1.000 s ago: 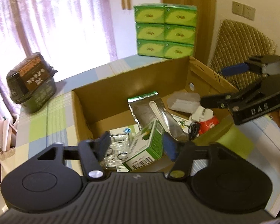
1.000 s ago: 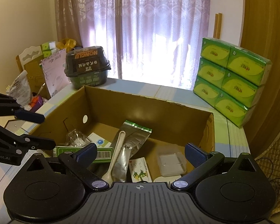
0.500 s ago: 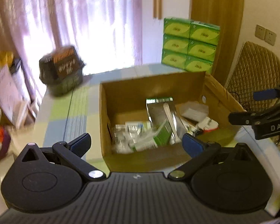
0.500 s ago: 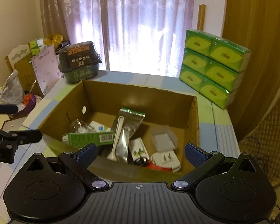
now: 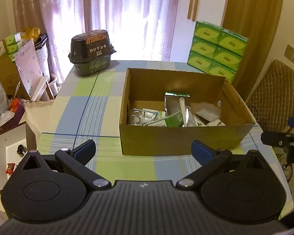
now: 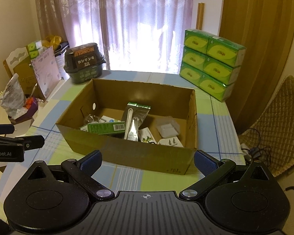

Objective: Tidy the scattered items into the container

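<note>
Cardboard box [image 5: 178, 139] sits open on checked table [image 5: 100, 105], holding green carton [image 6: 102, 128], foil pouch [image 6: 136, 117], white spoon [image 6: 128, 122], clear packets [image 6: 167, 127]. Left gripper [image 5: 143, 150] and right gripper [image 6: 148, 161] hang before box, jaws wide, empty.

The cardboard box [image 6: 127, 152] sits on the table [image 6: 127, 174]; a pouch [image 6: 136, 117] lies inside. Stacked tissue packs [image 6: 211, 66] stand behind-right; a lidded tub [image 6: 84, 62] behind-left.
</note>
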Action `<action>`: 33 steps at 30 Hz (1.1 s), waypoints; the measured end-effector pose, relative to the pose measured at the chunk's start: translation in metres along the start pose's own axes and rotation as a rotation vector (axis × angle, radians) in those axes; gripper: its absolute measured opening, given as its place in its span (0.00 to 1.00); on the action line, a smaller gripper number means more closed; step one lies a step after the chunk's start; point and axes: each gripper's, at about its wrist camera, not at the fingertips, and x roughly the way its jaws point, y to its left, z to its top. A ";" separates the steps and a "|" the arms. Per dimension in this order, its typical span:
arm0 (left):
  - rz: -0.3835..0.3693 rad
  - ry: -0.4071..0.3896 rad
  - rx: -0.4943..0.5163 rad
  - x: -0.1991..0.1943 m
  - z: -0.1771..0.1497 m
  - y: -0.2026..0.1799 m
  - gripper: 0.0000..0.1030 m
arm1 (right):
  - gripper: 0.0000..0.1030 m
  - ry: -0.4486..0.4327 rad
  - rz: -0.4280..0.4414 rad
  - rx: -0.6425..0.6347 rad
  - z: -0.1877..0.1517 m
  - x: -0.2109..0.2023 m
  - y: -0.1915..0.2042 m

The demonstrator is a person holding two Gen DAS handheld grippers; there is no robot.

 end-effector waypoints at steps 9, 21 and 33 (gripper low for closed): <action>0.024 -0.015 0.027 -0.023 -0.008 -0.012 0.99 | 1.00 -0.022 -0.004 0.001 -0.008 -0.029 0.011; 0.046 -0.016 0.021 -0.026 -0.011 -0.011 0.99 | 1.00 -0.034 -0.007 0.011 -0.009 -0.040 0.007; 0.062 -0.035 0.018 -0.025 -0.017 -0.013 0.99 | 1.00 -0.017 -0.003 0.031 -0.017 -0.033 0.001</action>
